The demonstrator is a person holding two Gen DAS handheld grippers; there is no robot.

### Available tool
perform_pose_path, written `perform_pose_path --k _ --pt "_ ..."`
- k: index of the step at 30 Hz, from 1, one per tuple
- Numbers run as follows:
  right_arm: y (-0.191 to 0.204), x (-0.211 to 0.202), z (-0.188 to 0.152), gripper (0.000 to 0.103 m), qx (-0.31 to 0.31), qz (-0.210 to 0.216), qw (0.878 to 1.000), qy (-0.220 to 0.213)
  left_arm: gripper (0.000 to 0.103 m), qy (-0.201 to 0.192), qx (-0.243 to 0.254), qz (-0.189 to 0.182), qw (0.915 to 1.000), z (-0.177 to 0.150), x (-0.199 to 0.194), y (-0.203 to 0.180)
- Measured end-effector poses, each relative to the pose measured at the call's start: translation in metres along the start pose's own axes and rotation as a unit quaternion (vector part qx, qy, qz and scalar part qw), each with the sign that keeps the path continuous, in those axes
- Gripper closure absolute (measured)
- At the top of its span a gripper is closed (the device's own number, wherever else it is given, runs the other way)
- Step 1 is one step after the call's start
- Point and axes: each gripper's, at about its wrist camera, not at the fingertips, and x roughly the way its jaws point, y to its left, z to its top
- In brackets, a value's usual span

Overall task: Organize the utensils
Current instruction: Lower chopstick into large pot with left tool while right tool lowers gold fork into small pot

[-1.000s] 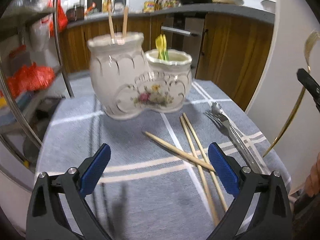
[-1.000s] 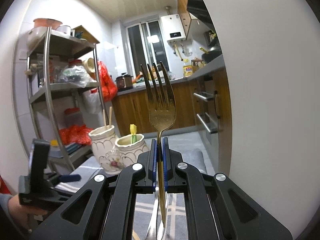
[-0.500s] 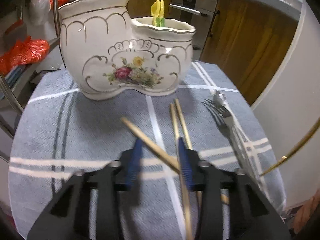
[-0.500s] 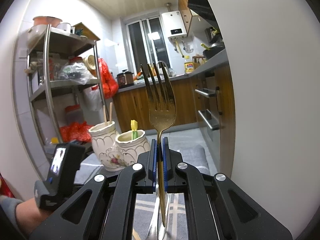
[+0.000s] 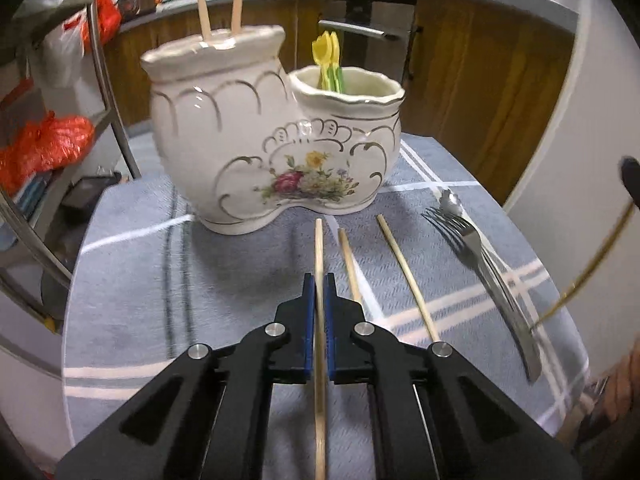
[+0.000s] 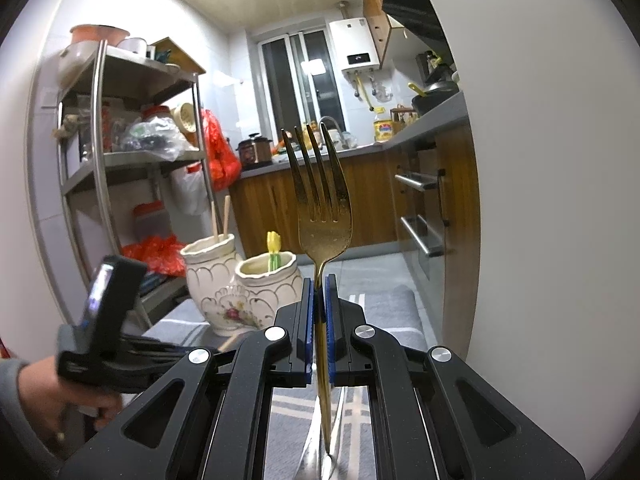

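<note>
One pale wooden chopstick (image 5: 319, 256) sits pinched between the left gripper (image 5: 319, 280) pads, tip poking ahead toward the white floral ceramic holder (image 5: 276, 152). Lift it clear, tip it upright, then drop it into the taller far-left pot (two sticks already there). Right gripper (image 6: 319, 284) clamps a gold fork (image 6: 320, 216), tines up.

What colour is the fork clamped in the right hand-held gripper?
Gold; the metal fork shows best in the right wrist view.

black left gripper (image 5: 319, 280) with blue pads, silver screws, matching right gripper (image 6: 319, 282), grey sleeve (image 6: 8, 376)
</note>
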Motion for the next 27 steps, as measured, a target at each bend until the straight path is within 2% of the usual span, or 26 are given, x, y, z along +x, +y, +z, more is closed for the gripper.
perform_pose_path --k 6,7,14,21,27 --pt "0.007 -0.002 -0.001 0.097 -0.011 0.001 1.0 -0.007 0.099 -0.072 0.023 -0.028 0.9968 -0.008 -0.035 0.01" --pt "0.008 -0.003 -0.001 0.097 -0.013 0.002 1.0 -0.009 0.099 -0.09 0.025 -0.041 0.9948 -0.01 -0.042 0.013" --pt "0.028 -0.005 0.001 0.097 -0.035 0.004 0.999 -0.019 0.099 -0.179 0.022 -0.065 0.9814 -0.014 -0.076 0.031" --pt "0.055 0.012 0.02 0.097 -0.059 -0.002 0.998 -0.026 0.099 -0.226 0.004 -0.09 0.9699 -0.009 -0.099 0.05" --pt "0.069 0.038 0.043 0.097 -0.058 0.008 0.998 -0.037 0.099 -0.239 -0.007 -0.106 0.9651 -0.002 -0.103 0.063"
